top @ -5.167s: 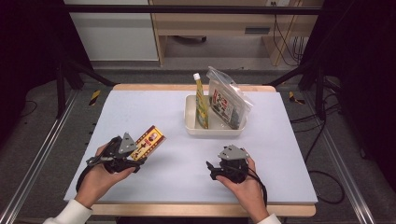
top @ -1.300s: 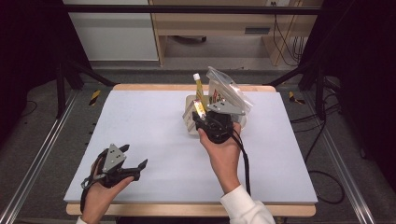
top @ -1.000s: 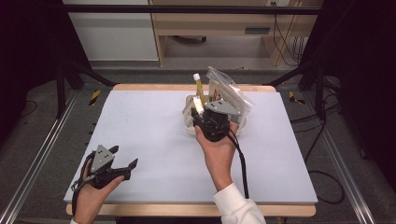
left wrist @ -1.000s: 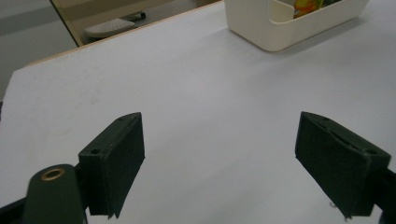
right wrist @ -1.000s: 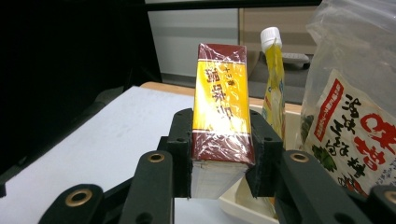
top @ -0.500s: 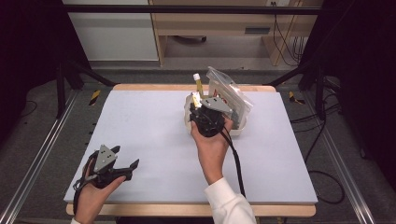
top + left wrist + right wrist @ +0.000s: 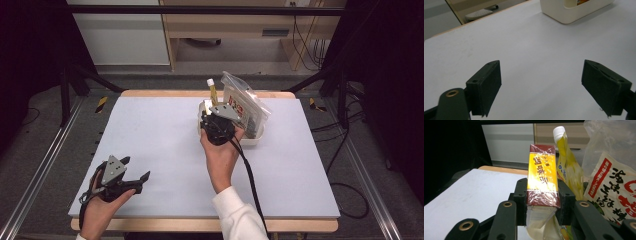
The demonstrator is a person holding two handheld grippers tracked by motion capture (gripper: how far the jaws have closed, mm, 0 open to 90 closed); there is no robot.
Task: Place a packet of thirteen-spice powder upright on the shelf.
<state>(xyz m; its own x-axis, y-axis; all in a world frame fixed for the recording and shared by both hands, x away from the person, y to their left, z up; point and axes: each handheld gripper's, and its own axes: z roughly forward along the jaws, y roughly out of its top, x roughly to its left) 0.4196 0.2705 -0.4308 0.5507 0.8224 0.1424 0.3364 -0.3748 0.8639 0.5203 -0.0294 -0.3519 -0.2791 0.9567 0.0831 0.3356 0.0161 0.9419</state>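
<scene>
A red and yellow box (image 7: 541, 177) wrapped in clear film stands upright between the jaws of my right gripper (image 7: 541, 206), which is shut on its lower half. In the high view that right gripper (image 7: 210, 116) holds the box (image 7: 206, 106) over the left end of a white bin (image 7: 252, 141). A yellow pouch (image 7: 567, 165) with a white cap and a clear bag (image 7: 614, 187) with a red and white label stand in the bin just behind and beside the box. My left gripper (image 7: 136, 170) rests open near the table's front left corner, with nothing between its jaws (image 7: 541, 82).
The white bin (image 7: 571, 10) sits at the back middle of the pale table (image 7: 150, 130). Dark frame posts and cables stand off the table's back corners. A wooden edge runs along the table's front and back.
My right gripper has carried the box a little left and down toward the bin's left end. Several seconds ago the left gripper held that box. The left hand has kept still for the last second.
</scene>
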